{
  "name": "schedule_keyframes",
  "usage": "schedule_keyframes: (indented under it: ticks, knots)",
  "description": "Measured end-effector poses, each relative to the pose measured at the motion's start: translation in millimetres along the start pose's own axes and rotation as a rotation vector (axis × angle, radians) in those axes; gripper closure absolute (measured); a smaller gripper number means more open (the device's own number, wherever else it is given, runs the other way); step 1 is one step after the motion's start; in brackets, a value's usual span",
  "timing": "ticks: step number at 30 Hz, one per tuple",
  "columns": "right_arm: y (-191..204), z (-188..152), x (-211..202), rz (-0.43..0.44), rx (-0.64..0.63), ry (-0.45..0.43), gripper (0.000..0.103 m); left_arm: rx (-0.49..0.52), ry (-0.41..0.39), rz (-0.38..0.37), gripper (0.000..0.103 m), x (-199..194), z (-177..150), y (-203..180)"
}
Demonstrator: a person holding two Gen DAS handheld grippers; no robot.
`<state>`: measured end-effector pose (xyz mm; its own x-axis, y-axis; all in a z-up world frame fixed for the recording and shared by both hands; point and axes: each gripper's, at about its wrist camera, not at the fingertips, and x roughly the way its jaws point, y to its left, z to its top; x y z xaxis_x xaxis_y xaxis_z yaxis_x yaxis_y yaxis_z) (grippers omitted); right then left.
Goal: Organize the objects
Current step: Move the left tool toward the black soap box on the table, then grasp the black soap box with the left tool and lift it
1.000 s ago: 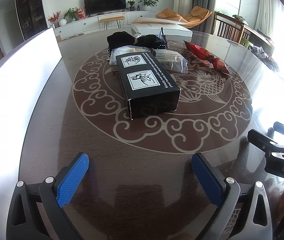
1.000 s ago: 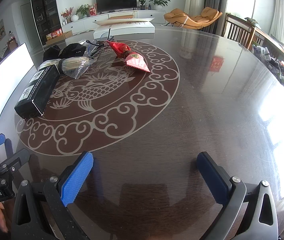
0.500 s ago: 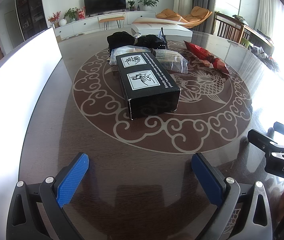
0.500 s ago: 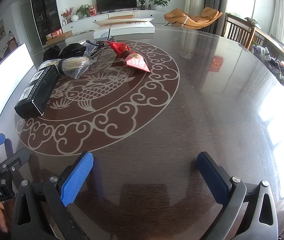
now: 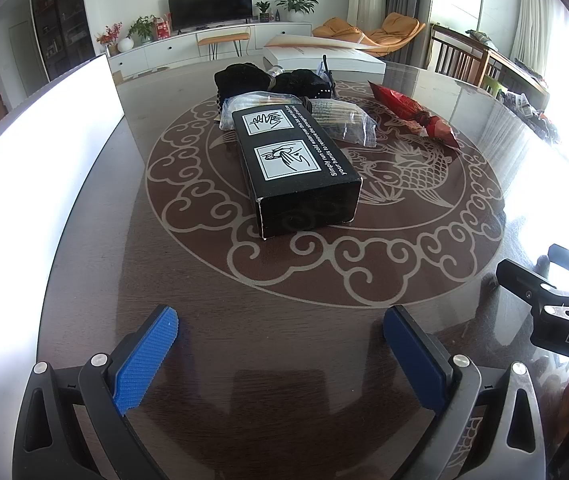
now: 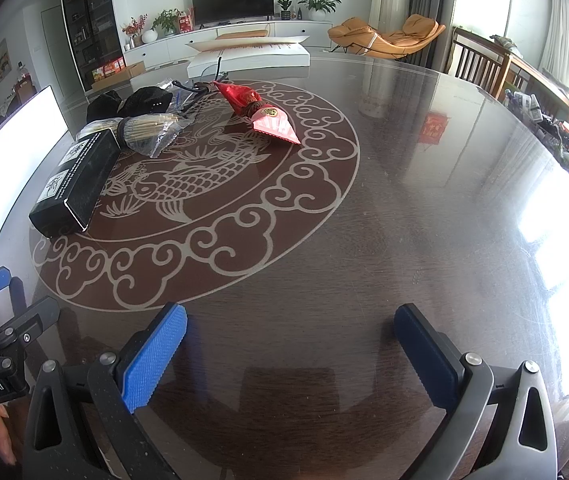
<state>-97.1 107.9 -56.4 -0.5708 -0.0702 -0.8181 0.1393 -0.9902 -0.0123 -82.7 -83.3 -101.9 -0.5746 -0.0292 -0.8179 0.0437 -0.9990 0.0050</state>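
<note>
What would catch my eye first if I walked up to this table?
Probably the pale fish and cloud pattern covering the dark round table. Next, the long black box lying on that pattern, with clear bags of sticks just behind it and a red packet off to its right. Close by, two open grippers, left and right, with blue pads, hover over bare tabletop.

Right hand-held gripper (image 6: 290, 334) hangs spread over the bare table (image 6: 424, 200)

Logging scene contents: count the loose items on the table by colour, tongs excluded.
Black box: 1
Black pouches: 2
Clear bags of sticks: 2
Red packet: 1
Total: 6
</note>
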Motion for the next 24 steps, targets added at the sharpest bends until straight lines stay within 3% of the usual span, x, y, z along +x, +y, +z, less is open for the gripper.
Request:
schedule_keyframes:
  ticks: [12,15,17,20,24]
  knots:
    - [0,0,0,0.000,0.000,0.000,0.000,0.001,0.001,-0.001,0.000,1,1,0]
    - [0,0,1,0.000,0.000,0.000,0.000,-0.009,0.039,-0.056,0.000,-3,8,3]
    - [0,0,0,0.000,0.001,0.000,0.000,-0.062,0.003,-0.113,0.000,-12,21,10]
    - [0,0,1,0.000,0.001,0.000,0.000,-0.119,-0.013,-0.139,0.000,-10,58,18]
    - [0,0,1,0.000,0.001,0.000,0.000,-0.134,0.048,-0.109,0.000,22,102,19]
